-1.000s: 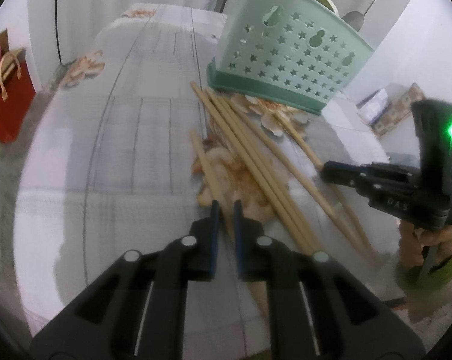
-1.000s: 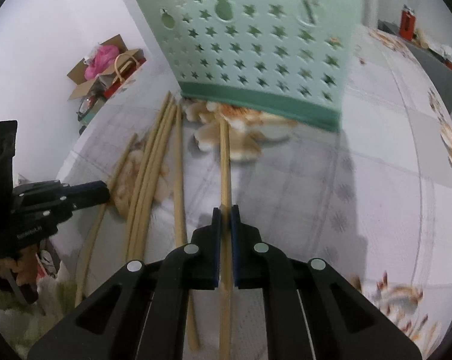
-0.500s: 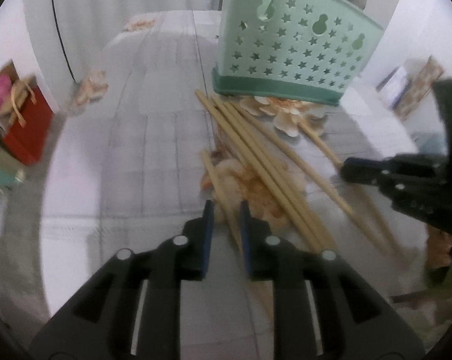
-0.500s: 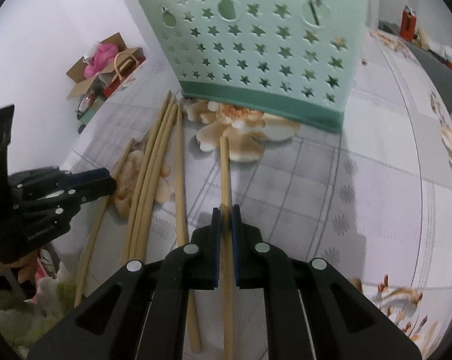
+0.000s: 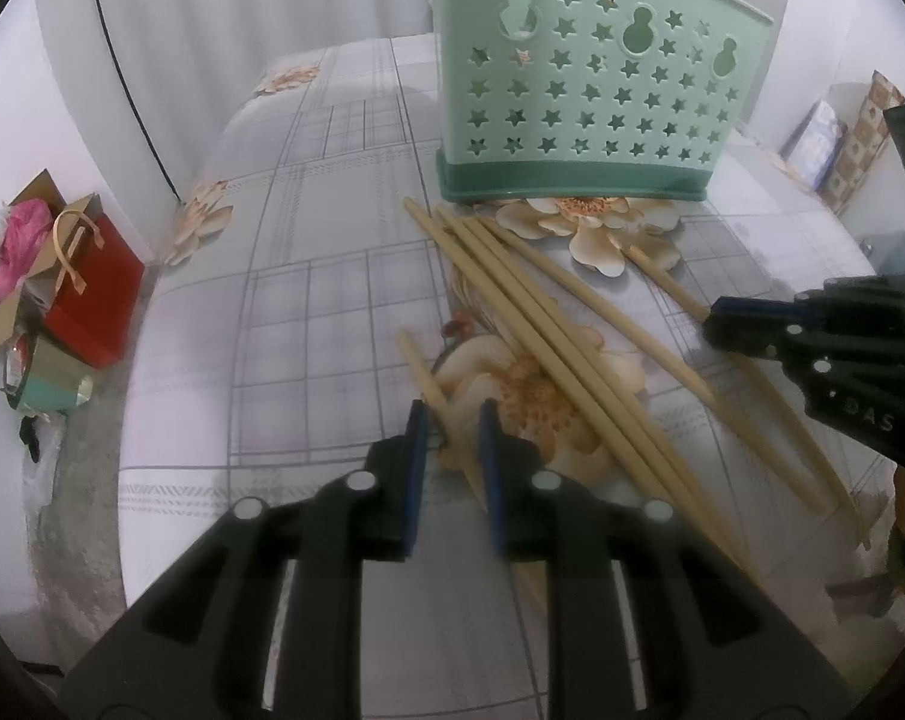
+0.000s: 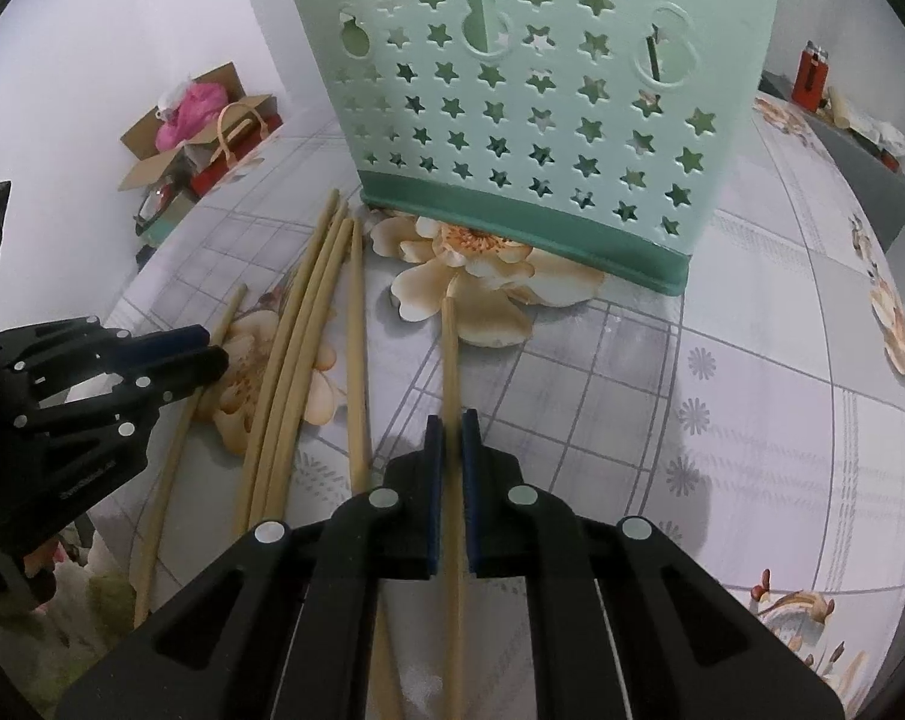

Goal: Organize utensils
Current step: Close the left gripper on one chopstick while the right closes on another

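Several wooden chopsticks [image 5: 548, 324] lie on the flowered tablecloth in front of a mint green star-cut utensil basket [image 5: 590, 102], which also shows in the right wrist view [image 6: 530, 108]. My left gripper [image 5: 452, 414] is open, its jaws on either side of the leftmost chopstick [image 5: 419, 369]. My right gripper [image 6: 451, 420] is shut on a single chopstick [image 6: 449, 348] that points toward the basket. The right gripper also shows in the left wrist view [image 5: 716, 318]. The left gripper shows in the right wrist view [image 6: 212, 351].
The table [image 5: 308, 276] drops off at the left. A red gift bag [image 5: 89, 294] and a cardboard box [image 5: 8, 276] stand on the floor beyond that edge. A dark bench with small items [image 6: 836, 138] stands at the far right.
My left gripper has opened from nearly shut and now straddles the leftmost chopstick. The right gripper keeps its hold on its chopstick and has drawn back slightly.
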### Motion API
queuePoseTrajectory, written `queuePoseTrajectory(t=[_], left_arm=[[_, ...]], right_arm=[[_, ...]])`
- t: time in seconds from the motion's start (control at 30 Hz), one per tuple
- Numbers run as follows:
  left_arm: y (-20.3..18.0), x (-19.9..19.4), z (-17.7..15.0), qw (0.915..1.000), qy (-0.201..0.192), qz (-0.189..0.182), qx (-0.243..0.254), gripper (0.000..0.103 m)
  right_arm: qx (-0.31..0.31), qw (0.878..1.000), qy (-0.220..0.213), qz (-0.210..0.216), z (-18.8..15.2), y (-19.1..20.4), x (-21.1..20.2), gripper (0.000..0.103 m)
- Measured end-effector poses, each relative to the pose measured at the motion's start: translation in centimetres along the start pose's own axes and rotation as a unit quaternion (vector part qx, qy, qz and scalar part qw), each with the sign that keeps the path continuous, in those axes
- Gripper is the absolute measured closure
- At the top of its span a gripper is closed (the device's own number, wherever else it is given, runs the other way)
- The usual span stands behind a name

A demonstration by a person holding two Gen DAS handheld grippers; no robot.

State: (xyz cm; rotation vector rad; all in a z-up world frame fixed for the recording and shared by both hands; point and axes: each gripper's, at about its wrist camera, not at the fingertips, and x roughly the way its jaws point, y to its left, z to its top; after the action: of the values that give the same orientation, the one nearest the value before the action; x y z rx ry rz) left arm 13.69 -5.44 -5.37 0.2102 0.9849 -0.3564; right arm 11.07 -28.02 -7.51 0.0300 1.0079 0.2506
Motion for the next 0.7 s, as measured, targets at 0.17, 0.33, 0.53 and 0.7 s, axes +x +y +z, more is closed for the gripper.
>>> queuePoseTrajectory(t=[0.17, 0.33, 0.53, 0.7], left_arm=[[-0.04, -0.04, -0.01, 1.0000, 0.000, 0.000, 0.001, 0.087], [-0.22, -0.17, -0.06, 1.0000, 0.000, 0.001, 0.001, 0.087], [-0.11, -0.07, -0.03, 1.0000, 0.000, 0.000, 0.002, 0.087], [-0.12, -0.17, -0.24, 1.0000, -0.007, -0.002, 0.001, 0.088]], right_arm=[[0.010, 1.000, -0.001, 0.005, -0.26, -0.31, -0.20, 0.097], [0.012, 1.000, -0.001, 0.006, -0.29, -0.35, -0.23, 0.097], [0.016, 1.000, -0.003, 0.010, -0.34, -0.52, -0.32, 0.097], [0.019, 1.000, -0.004, 0.009, -0.40, -0.52, -0.41, 0.097]])
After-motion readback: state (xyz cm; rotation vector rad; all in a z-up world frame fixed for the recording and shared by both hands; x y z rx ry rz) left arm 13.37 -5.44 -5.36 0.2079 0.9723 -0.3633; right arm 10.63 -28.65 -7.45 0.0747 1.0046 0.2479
